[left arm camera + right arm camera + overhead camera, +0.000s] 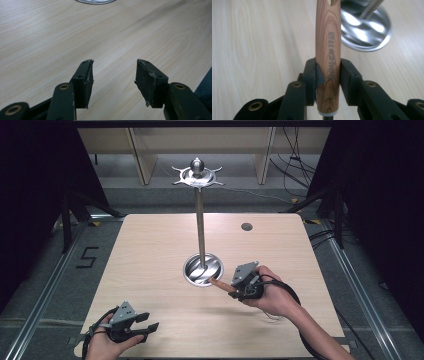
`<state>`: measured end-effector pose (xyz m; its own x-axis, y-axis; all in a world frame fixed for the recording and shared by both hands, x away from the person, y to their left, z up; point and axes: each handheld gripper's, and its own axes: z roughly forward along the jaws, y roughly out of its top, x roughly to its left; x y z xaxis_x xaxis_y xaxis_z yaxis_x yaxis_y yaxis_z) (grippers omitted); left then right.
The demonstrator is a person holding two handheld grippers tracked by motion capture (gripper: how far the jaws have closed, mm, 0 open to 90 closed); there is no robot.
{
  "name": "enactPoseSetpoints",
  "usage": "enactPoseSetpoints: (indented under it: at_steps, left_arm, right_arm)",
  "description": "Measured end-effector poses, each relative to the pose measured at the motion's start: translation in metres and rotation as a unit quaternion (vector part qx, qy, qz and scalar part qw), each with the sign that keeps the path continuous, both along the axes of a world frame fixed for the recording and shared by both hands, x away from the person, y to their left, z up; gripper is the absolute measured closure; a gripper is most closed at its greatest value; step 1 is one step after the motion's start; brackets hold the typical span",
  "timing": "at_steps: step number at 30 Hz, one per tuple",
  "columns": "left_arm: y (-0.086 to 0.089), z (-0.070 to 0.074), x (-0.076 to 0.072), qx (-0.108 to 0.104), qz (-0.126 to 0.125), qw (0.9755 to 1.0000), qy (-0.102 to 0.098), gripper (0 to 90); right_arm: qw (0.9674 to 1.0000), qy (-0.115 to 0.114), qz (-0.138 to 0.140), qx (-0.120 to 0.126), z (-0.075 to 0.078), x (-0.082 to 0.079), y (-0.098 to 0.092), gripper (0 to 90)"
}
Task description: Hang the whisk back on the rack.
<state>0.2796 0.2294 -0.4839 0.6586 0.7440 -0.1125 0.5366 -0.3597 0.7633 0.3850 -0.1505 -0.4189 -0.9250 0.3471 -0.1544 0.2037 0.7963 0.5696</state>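
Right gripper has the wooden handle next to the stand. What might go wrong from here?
1. The right gripper clamps the wooden handle near its butt end, so the long free end may pivot or slip.
2. The handle tip sits at the stand's metal base; swinging it may knock the thin pole.

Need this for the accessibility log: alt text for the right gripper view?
The right gripper clamps a wooden handle with printed lettering between its two black jaws, above a pale wood table. The shiny round metal base of a stand lies just beyond.
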Motion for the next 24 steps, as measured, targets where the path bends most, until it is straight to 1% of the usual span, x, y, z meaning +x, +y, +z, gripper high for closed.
enactPoseSetpoints:
  at_steps: [1, 2, 3, 4, 5, 6, 7, 8, 9, 10, 11, 12, 13, 14, 15, 16, 17, 18, 19, 20, 21, 22, 23, 24]
  left_arm:
    - [0.000, 0.000, 0.000, -0.002, 0.001, 1.0000, 0.001, 47.0]
    - [0.000, 0.000, 0.000, 0.000, 0.000, 1.0000, 0.000, 47.0]
    - [0.000, 0.000, 0.000, 0.000, -0.001, 1.0000, 0.000, 47.0]
    - [0.000, 0.000, 0.000, 0.000, -0.001, 1.0000, 0.000, 47.0]
    - [-0.001, 0.000, 0.000, -0.004, 0.002, 1.0000, 0.000, 47.0]
    - [0.001, 0.000, 0.000, 0.007, -0.001, 1.0000, 0.000, 47.0]
    - [0.001, 0.000, 0.000, 0.007, -0.001, 1.0000, 0.000, 47.0]
    - [0.001, 0.000, 0.000, 0.008, -0.001, 1.0000, 0.001, 47.0]
    - [0.001, 0.000, 0.000, 0.007, 0.000, 1.0000, 0.001, 47.0]
    - [0.001, 0.000, 0.000, 0.008, -0.001, 1.0000, 0.001, 47.0]
    - [0.000, 0.000, 0.000, 0.000, 0.008, 1.0000, 0.006, 47.0]
    - [-0.001, 0.000, -0.001, -0.009, 0.009, 0.9999, 0.006, 47.0]
    - [0.000, -0.001, 0.000, 0.000, 0.007, 1.0000, 0.004, 47.0]
    - [0.000, -0.001, 0.000, -0.005, 0.008, 1.0000, 0.002, 47.0]
    - [0.000, -0.001, 0.000, -0.005, 0.008, 1.0000, 0.003, 47.0]
    - [0.000, -0.001, 0.000, -0.003, 0.008, 1.0000, 0.003, 47.0]
    - [0.000, -0.001, 0.000, -0.004, 0.009, 1.0000, 0.003, 47.0]
    - [0.000, -0.001, 0.000, -0.003, 0.009, 1.0000, 0.003, 46.9]
    - [0.000, -0.001, 0.000, -0.003, 0.009, 1.0000, 0.003, 46.9]
    - [0.000, -0.001, 0.000, -0.005, 0.009, 1.0000, 0.002, 46.8]
    - [0.001, 0.000, 0.000, -0.002, 0.001, 1.0000, -0.001, 46.8]
    - [0.001, 0.000, 0.000, -0.003, 0.002, 1.0000, -0.002, 46.8]
    - [-0.001, -0.001, 0.000, -0.014, 0.008, 0.9999, -0.003, 46.8]
    - [-0.001, -0.001, 0.000, -0.013, 0.008, 0.9999, -0.003, 46.8]
  right_arm:
    - [0.9995, 0.005, -0.026, 0.018, 0.002, -0.002, -0.002, 69.3]
    - [0.9987, -0.001, -0.037, 0.035, 0.004, -0.001, -0.004, 69.3]
    - [0.9973, 0.000, -0.055, 0.048, 0.006, -0.002, -0.007, 69.3]
    - [0.9962, -0.002, -0.063, 0.060, 0.007, -0.002, -0.009, 69.3]
    - [0.9957, -0.008, -0.064, 0.066, 0.008, -0.001, -0.011, 69.3]
    - [0.9944, -0.014, -0.071, 0.077, 0.009, -0.001, -0.013, 69.4]
    - [0.9934, -0.016, -0.078, 0.083, 0.010, 0.000, -0.015, 69.4]
    - [0.9921, -0.012, -0.087, 0.090, 0.012, -0.001, -0.017, 69.4]
    - [0.9909, -0.019, -0.089, 0.099, 0.012, 0.000, -0.019, 69.4]
    - [0.9893, -0.022, -0.096, 0.108, 0.014, 0.000, -0.021, 69.4]
    - [0.9889, -0.026, -0.092, 0.114, 0.015, 0.001, -0.022, 69.4]
    - [0.9869, -0.016, -0.106, 0.121, 0.017, -0.001, -0.024, 69.4]
    - [0.9855, -0.015, -0.112, 0.127, 0.019, -0.001, -0.025, 69.4]
    - [0.9839, -0.014, -0.118, 0.134, 0.020, -0.002, -0.026, 69.4]
    - [0.9825, -0.029, -0.117, 0.143, 0.021, -0.001, -0.027, 69.4]
    - [0.9822, -0.025, -0.118, 0.144, 0.022, -0.002, -0.028, 69.5]
    - [0.9802, -0.022, -0.125, 0.152, 0.023, -0.003, -0.028, 69.5]
    - [0.9802, -0.030, -0.122, 0.153, 0.025, -0.002, -0.029, 69.5]
    - [0.9790, -0.029, -0.127, 0.157, 0.026, -0.003, -0.029, 69.5]
    - [0.9790, -0.030, -0.124, 0.159, 0.026, -0.003, -0.028, 69.5]
    - [0.9789, -0.027, -0.125, 0.160, 0.028, -0.003, -0.029, 69.6]
    - [0.9775, -0.035, -0.126, 0.165, 0.028, -0.003, -0.028, 69.6]
    - [0.9782, -0.036, -0.125, 0.162, 0.030, -0.003, -0.029, 69.6]
    - [0.9786, -0.037, -0.119, 0.164, 0.031, -0.002, -0.029, 69.7]
